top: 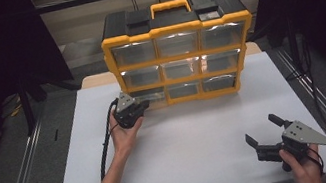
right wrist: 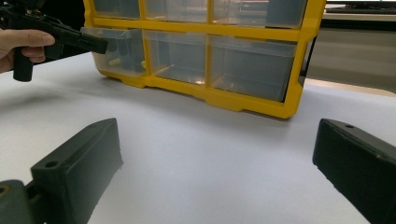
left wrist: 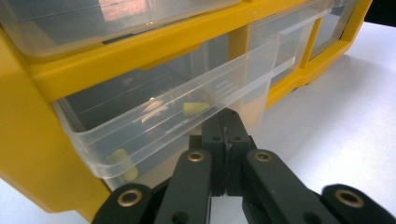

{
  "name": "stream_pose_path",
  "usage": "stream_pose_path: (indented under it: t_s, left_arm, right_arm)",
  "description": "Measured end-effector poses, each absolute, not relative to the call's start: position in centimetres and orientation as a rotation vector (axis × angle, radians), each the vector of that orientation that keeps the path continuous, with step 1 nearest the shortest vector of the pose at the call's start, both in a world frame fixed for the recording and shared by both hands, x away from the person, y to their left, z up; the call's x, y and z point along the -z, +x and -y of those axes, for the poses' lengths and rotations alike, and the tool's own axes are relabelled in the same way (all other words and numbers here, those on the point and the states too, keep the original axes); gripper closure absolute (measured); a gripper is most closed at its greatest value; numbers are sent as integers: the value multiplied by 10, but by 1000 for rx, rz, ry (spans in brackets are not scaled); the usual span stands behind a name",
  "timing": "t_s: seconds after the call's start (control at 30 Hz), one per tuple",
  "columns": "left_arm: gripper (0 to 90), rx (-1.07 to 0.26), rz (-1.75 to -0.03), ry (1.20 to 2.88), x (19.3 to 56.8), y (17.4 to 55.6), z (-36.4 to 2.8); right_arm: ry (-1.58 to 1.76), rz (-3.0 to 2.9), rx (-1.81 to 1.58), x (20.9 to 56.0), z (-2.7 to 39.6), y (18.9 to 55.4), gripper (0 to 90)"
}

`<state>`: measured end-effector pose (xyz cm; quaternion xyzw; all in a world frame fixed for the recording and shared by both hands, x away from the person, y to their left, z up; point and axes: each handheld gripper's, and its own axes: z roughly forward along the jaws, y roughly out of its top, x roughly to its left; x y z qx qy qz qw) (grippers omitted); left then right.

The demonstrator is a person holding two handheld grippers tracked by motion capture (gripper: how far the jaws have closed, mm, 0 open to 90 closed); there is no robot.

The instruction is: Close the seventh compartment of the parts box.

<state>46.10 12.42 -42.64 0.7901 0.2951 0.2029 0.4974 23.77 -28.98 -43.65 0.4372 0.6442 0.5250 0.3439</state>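
Both forearms are bare, no sleeves; the left gripper (top: pixel 130 111) is black with a grey three-cornered plate on top and a black cable (top: pixel 105 145) trailing. The right gripper (top: pixel 265 135) matches; brass-ringed pivots mark the left linkage.

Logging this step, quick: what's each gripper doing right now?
Left gripper: shut, tips at the front lip of the clear plastic bottom-left drawer; a grip cannot be told.
Right gripper: open, holding nothing.
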Motion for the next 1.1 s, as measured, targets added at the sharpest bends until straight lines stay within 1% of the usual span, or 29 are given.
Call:
stream_pose_path:
  t_s: [0.33, 0.43, 0.73, 1.03, 1.1]
  left_arm:
    - [900, -478, -729, 1898, 427, 464, -123]
    - [900, -497, -729, 1903, 427, 465, -123]
    - [900, -481, -748, 1893, 428, 470, -121]
    - [900, -507, -751, 1899, 427, 474, -119]
    - [900, -497, -756, 1891, 428, 475, -118]
  right_arm:
    - [1134, -1676, -1363, 436, 290, 237, 10]
    - [1135, -1676, -1363, 436, 290, 237, 10]
    - [1135, -1680, -1366, 437, 289, 238, 10]
    - [1136, -1682, -1366, 437, 289, 238, 10]
    - [1135, -1680, -1367, 437, 289, 238, 10]
